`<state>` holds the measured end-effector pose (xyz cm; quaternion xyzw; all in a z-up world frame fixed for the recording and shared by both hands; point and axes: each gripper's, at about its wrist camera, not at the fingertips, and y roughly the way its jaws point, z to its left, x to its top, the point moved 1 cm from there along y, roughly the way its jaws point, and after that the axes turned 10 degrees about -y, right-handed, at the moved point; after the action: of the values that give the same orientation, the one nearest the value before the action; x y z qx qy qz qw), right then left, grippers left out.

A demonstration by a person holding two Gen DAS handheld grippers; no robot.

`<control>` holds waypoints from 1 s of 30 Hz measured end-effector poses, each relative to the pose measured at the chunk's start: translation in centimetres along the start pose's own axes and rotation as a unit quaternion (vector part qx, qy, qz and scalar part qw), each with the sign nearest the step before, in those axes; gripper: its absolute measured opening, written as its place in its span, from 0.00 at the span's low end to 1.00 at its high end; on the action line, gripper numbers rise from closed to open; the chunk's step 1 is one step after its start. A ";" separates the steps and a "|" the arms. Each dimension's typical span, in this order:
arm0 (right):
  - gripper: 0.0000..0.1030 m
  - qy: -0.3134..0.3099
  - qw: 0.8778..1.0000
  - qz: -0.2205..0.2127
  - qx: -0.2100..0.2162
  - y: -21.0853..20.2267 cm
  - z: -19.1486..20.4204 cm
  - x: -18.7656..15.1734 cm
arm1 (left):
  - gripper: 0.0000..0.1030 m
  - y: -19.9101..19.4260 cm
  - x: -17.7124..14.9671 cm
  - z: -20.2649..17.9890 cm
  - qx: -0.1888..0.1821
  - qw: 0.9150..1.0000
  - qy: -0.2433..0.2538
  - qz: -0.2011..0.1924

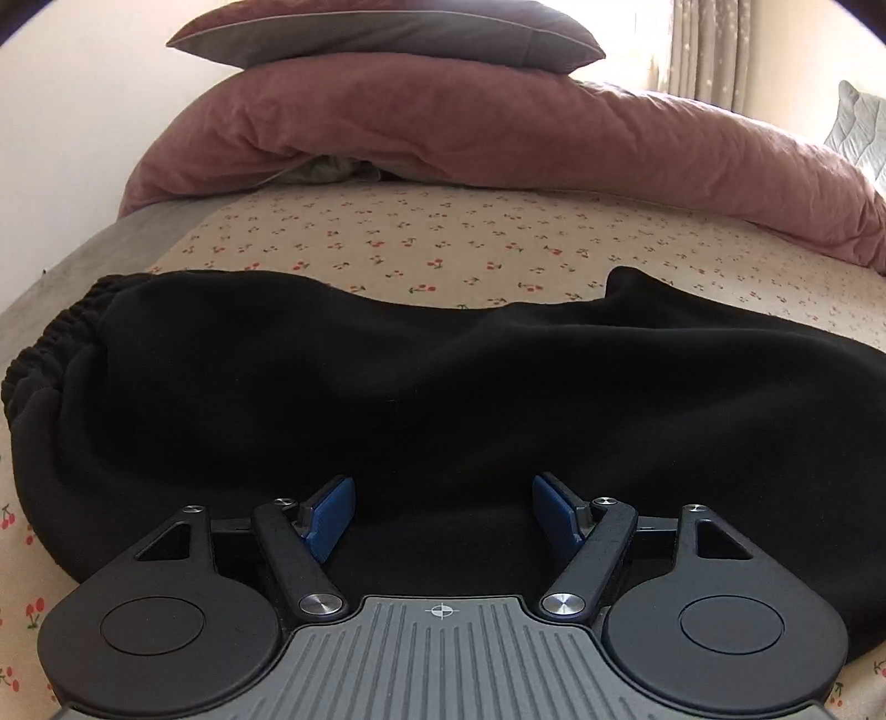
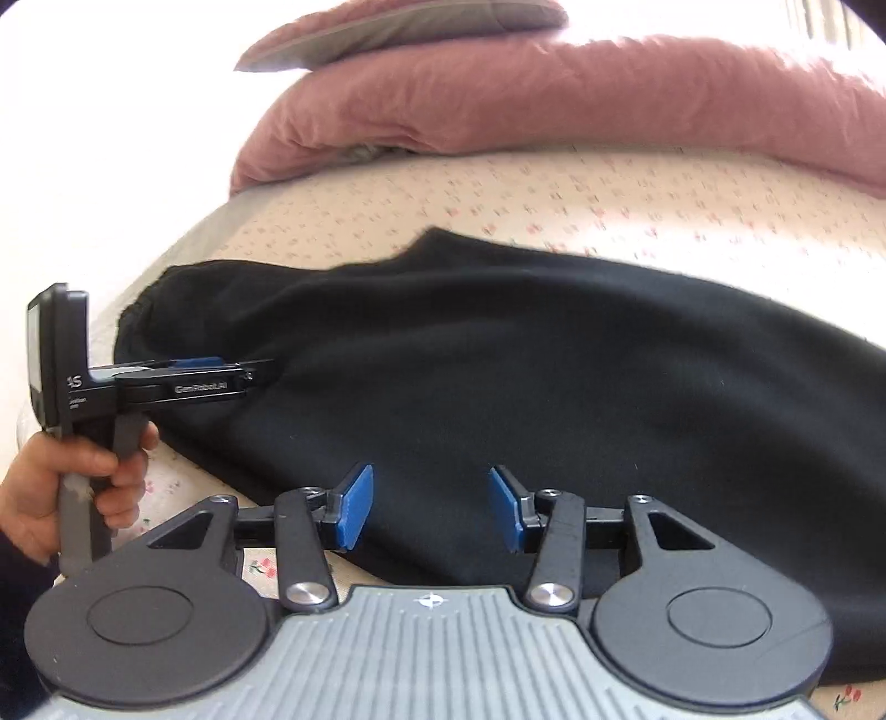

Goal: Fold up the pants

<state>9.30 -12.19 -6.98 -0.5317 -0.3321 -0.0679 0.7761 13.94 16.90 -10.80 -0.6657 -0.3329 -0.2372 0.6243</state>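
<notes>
black left gripper [image 2: 243,376] over the pants [image 2: 498,376] reads "genrobot.ai".

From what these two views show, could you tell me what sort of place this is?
Most likely a bedroom: black pants lie on a bed with a cherry-print sheet, a bunched pink duvet topped by a pillow, and a curtain behind.

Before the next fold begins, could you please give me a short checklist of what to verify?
1. Black fleece pants lie flat on the cherry-print bedsheet: ok.
2. Left gripper open, nothing pinched: ok.
3. Right gripper open, over the near edge: ok.
4. Elastic waistband in view: ok.
5. Leg cuffs aligned: cannot tell, out of frame.
6. Pink duvet apart from the pants: ok.
</notes>
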 end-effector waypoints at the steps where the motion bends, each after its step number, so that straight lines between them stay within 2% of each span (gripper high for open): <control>1: 0.39 -0.014 1.000 0.020 -0.006 0.7 -0.1 0.1 | 0.71 -0.2 0.1 0.1 -0.001 1.000 -0.005 0.006; 2: 0.38 -0.034 0.999 0.016 -0.012 0.6 0.0 0.5 | 0.71 -0.3 0.2 0.3 -0.004 1.000 -0.010 0.012; 4: 0.39 -0.047 0.998 -0.028 -0.033 -0.7 -0.4 3.3 | 0.70 -0.7 0.2 0.5 -0.009 1.000 -0.013 0.018; 5: 0.43 -0.037 0.997 -0.057 -0.028 -1.3 -1.0 4.9 | 0.70 -0.7 0.2 0.7 -0.011 1.000 -0.014 0.019; 7: 0.46 -0.006 0.995 -0.094 0.011 -1.4 -2.3 8.1 | 0.70 -0.6 0.2 0.7 -0.014 1.000 -0.017 0.020; 9: 0.46 0.014 0.994 -0.096 0.041 0.5 -3.0 11.4 | 0.70 -0.6 0.2 0.5 -0.012 1.000 -0.015 0.020; 12: 0.45 -0.001 0.996 -0.077 0.043 5.2 -2.3 16.4 | 0.70 -0.7 0.1 0.2 -0.006 1.000 -0.002 0.017; 15: 0.44 -0.025 0.998 -0.031 0.055 9.8 -1.4 19.6 | 0.71 -0.6 0.2 0.0 -0.004 1.000 0.006 0.019; 19: 0.43 -0.087 0.995 0.026 0.030 14.3 0.3 21.1 | 0.71 -0.5 0.4 0.3 -0.013 1.000 0.009 0.021; 21: 0.34 -0.101 0.993 0.057 0.019 15.8 0.5 20.9 | 0.71 -0.3 0.6 0.4 -0.017 1.000 0.006 0.021; 22: 0.24 -0.111 0.992 0.056 0.017 15.9 0.7 20.8 | 0.71 -0.2 0.6 0.6 -0.019 1.000 0.005 0.022; 23: 0.02 -0.119 0.991 0.051 0.022 15.5 0.9 20.6 | 0.71 -0.1 0.7 0.7 -0.018 1.000 0.002 0.021; 26: 0.00 -0.088 0.996 -0.004 0.014 13.1 1.0 20.5 | 0.71 0.1 0.7 0.7 0.041 0.999 0.000 0.004; 28: 0.00 -0.050 0.998 -0.040 0.008 12.0 0.1 20.4 | 0.71 0.2 0.8 0.8 0.045 0.999 -0.013 0.006; 30: 0.00 -0.043 0.998 -0.051 -0.015 12.9 0.1 19.9 | 0.71 0.2 0.9 0.9 0.044 0.999 -0.019 0.007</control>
<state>30.51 -1.65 -5.28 -0.5280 -0.3906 -0.0896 0.7488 14.58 17.95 -10.38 -0.6442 -0.3501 -0.2047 0.6485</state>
